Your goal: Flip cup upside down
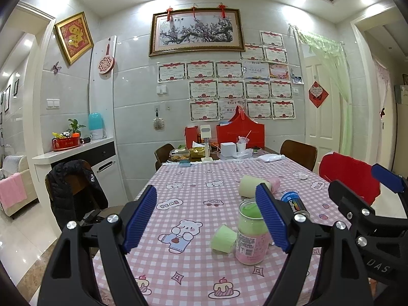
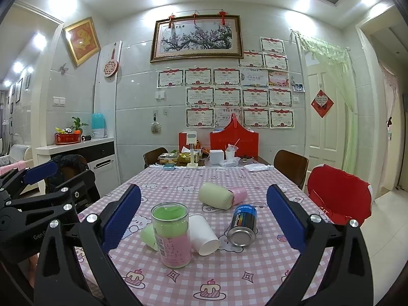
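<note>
A clear jar (image 2: pixel 172 234) with green and pink contents stands upright on the checked tablecloth (image 2: pixel 229 275); it also shows in the left wrist view (image 1: pixel 251 232). A white paper cup (image 2: pixel 204 234) lies on its side right of the jar. A green cup (image 2: pixel 149 237) lies on its side left of it, also in the left wrist view (image 1: pixel 224 238). A cream cup (image 2: pixel 215 195) and a pink cup (image 2: pixel 239 194) lie farther back. My right gripper (image 2: pixel 204 227) is open, above the table before the jar and white cup. My left gripper (image 1: pixel 206 221) is open, left of the jar.
A blue can (image 2: pixel 243 225) lies on its side right of the white cup. The table's far end holds boxes, a red bag (image 2: pixel 234 140) and food containers. Chairs stand around; a red cushion (image 2: pixel 339 193) is at right, a black jacket (image 1: pixel 74 188) at left.
</note>
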